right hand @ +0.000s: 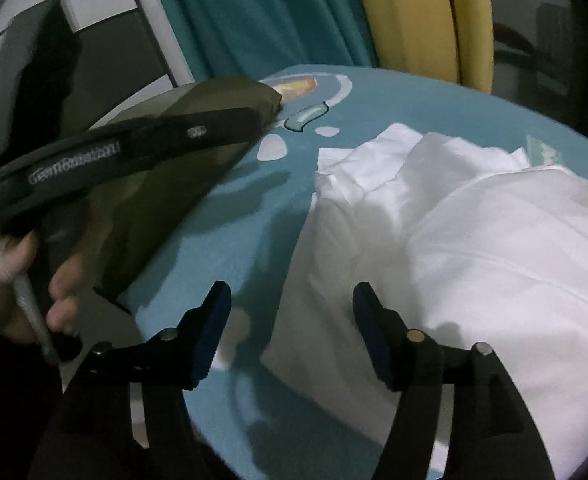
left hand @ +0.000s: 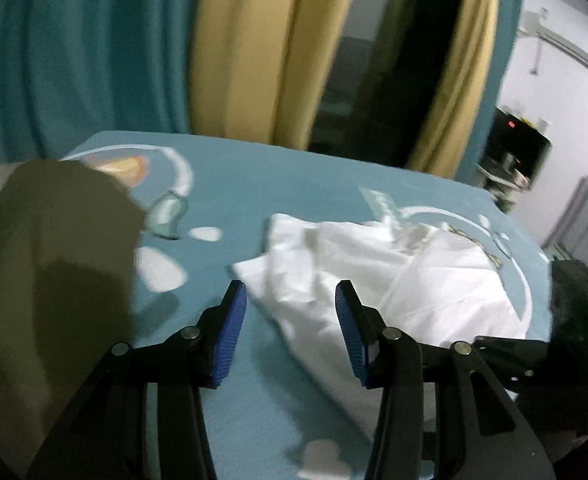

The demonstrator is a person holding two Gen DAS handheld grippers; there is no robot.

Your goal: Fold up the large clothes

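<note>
While both grippers hang over the teal printed bed sheet [left hand: 253, 184], neither one has cloth: the left gripper [left hand: 289, 316] stands released with its blue ribbed pads [left hand: 229, 336] well apart above the near corner of the crumpled white cotton garment [left hand: 394, 264], and the right gripper [right hand: 291, 320] is likewise released, jaws spread over the garment's [right hand: 474, 240] near-left edge, nothing pressed between them.

Position: white garment lies bunched on the bed, toward the right side and near edge in both views. An olive-green folded cloth [right hand: 165, 168] sits well apart to the left. A hand [right hand: 21, 280] holds the other tool's handle at the left of the right wrist view.

Orientation, as a judgement: the heap has no clean outline. Its long axis seems to run from the near edge away toward the far right corner of the bed; a pointed flap aims toward the bed's middle. Collar or hem cannot be told.

Risks:
- Pinching several layers at once, since folds overlap under the jaws; the garment would lift as a lump, not spread.
- Catching the sheet with the cloth, both being soft and touching.
- The mass near the bed's edge could slide off if pulled nearward.
</note>
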